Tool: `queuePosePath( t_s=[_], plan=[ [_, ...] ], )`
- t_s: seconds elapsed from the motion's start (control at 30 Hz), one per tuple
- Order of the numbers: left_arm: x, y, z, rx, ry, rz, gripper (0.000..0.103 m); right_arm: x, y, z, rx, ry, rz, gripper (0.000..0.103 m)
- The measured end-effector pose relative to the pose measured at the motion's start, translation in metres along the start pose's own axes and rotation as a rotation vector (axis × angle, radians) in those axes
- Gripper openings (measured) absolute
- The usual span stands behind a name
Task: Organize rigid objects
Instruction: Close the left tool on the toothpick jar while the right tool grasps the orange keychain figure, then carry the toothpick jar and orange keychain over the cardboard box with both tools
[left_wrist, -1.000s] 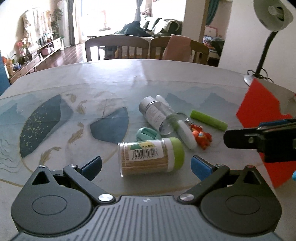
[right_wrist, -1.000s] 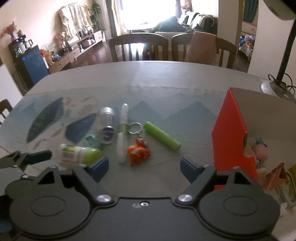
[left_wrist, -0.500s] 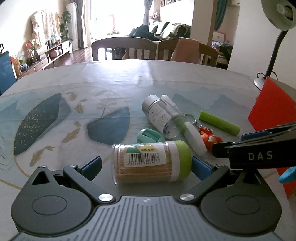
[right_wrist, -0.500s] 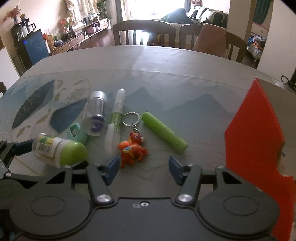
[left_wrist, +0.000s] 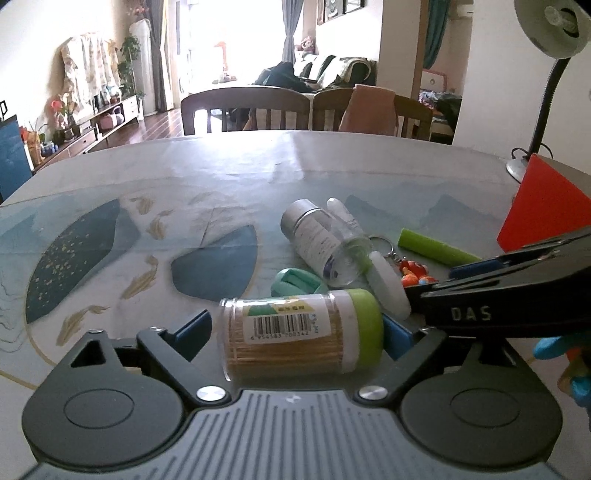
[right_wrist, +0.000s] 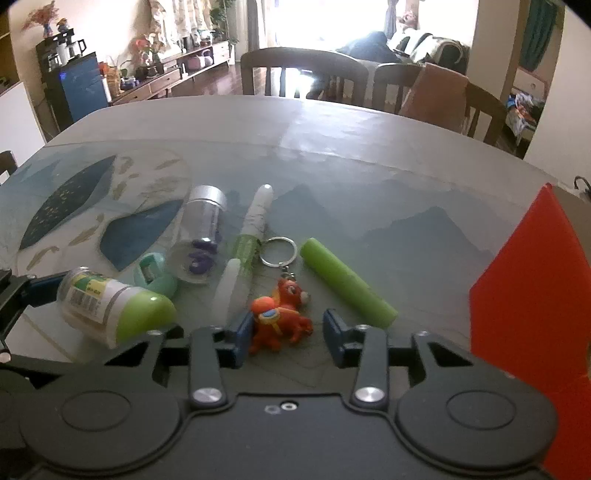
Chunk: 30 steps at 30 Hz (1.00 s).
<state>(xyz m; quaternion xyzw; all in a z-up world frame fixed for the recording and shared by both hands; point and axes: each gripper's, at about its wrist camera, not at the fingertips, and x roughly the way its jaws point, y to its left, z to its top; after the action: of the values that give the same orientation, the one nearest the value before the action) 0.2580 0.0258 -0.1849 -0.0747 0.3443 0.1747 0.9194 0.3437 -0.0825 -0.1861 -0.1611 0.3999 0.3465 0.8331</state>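
Sunlit living-room furniture sits behind a round table (left_wrist: 229, 173) whose top carries a print of blue leaves and gold fish. Nearest in the left wrist view, the left gripper (left_wrist: 295, 330) has its jaws spread wide around a toothpick jar (left_wrist: 301, 334) that lies on its side, green cap to the right; the right pad looks to be touching the cap, while a gap shows at the left pad. In the right wrist view, the right gripper (right_wrist: 288, 330) is released too, its blue fingers (right_wrist: 242, 332) flanking an orange toy keychain (right_wrist: 280, 319), the left one touching it and the right one apart. Just beyond the jar lies a small mint-green case (left_wrist: 295, 280), then a clear bottle (left_wrist: 325, 242) with a silver cap, tipped over, and beside it a white-and-green tube (right_wrist: 245, 251). A green stick (right_wrist: 347, 282) lies to the right of the keychain's ring. An upright red panel (right_wrist: 535, 295) stands at the right edge. Farther back, wooden chairs (left_wrist: 255, 109) face the table, and a gooseneck lamp (left_wrist: 546, 74) rises at the far right.
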Motion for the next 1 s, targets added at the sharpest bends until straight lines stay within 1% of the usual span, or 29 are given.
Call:
queuePosePath(
  t_s=[0.07,0.13,0.23,0.37,0.53,0.77,1.0],
  plan=[
    [-0.001,-0.001,-0.001,0.006,-0.004,0.004,0.093,-0.001,0.002,-0.001,-0.004,-0.006,-0.002,0.033],
    [-0.002,-0.001,-0.001,0.002,0.0,-0.01,0.084,-0.001,0.003,-0.001,-0.004,-0.009,-0.005,0.033],
    [-0.002,-0.002,0.0,0.014,0.008,0.008,0.084,-0.005,0.002,-0.002,0.011,-0.022,-0.007,0.032],
    [-0.004,0.001,0.002,0.007,0.031,0.017,0.084,-0.018,0.001,-0.003,0.038,-0.035,0.0,0.032],
    [-0.014,0.005,0.007,-0.004,0.047,-0.008,0.084,-0.044,-0.001,-0.004,0.063,-0.063,0.013,0.032],
    [-0.039,0.006,0.021,-0.011,0.062,-0.073,0.084,-0.091,-0.003,-0.003,0.095,-0.105,0.039,0.032],
    [-0.073,0.0,0.04,0.027,0.067,-0.147,0.084,-0.141,-0.006,-0.004,0.114,-0.143,0.036,0.032]
  ],
)
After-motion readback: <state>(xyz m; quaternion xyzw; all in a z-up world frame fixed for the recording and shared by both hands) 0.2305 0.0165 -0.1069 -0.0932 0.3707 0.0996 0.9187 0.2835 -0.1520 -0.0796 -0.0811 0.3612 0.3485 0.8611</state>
